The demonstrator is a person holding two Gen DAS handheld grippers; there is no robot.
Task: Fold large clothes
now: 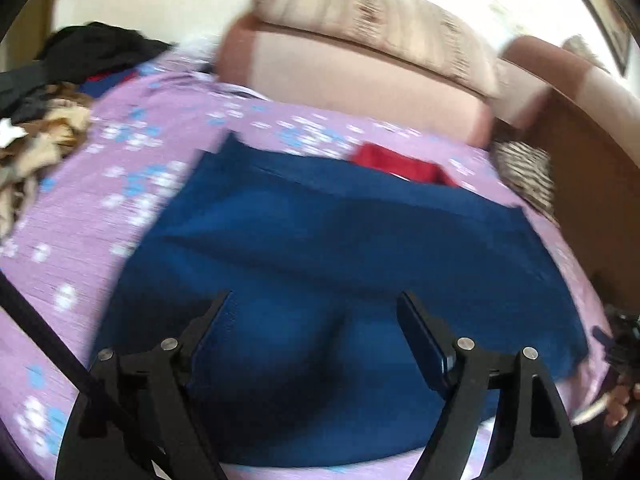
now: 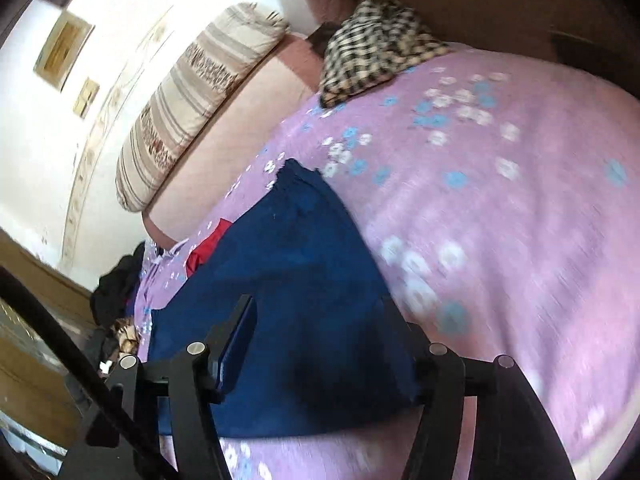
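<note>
A large dark blue garment (image 1: 320,264) lies spread flat on the purple flowered bedsheet (image 1: 80,208), with a red part (image 1: 400,164) showing at its far edge. My left gripper (image 1: 316,312) is open, its fingers wide apart above the near part of the garment, holding nothing. In the right wrist view the same blue garment (image 2: 296,280) lies on the sheet (image 2: 500,220). My right gripper (image 2: 320,316) is open over the garment's near right corner, holding nothing. Both views are blurred by motion.
A heap of dark and brown clothes (image 1: 52,92) lies at the left of the bed. A pink sofa back (image 1: 352,80) with a striped cushion (image 1: 372,20) runs behind. A black-and-white checked cloth (image 2: 376,48) lies at the far right corner.
</note>
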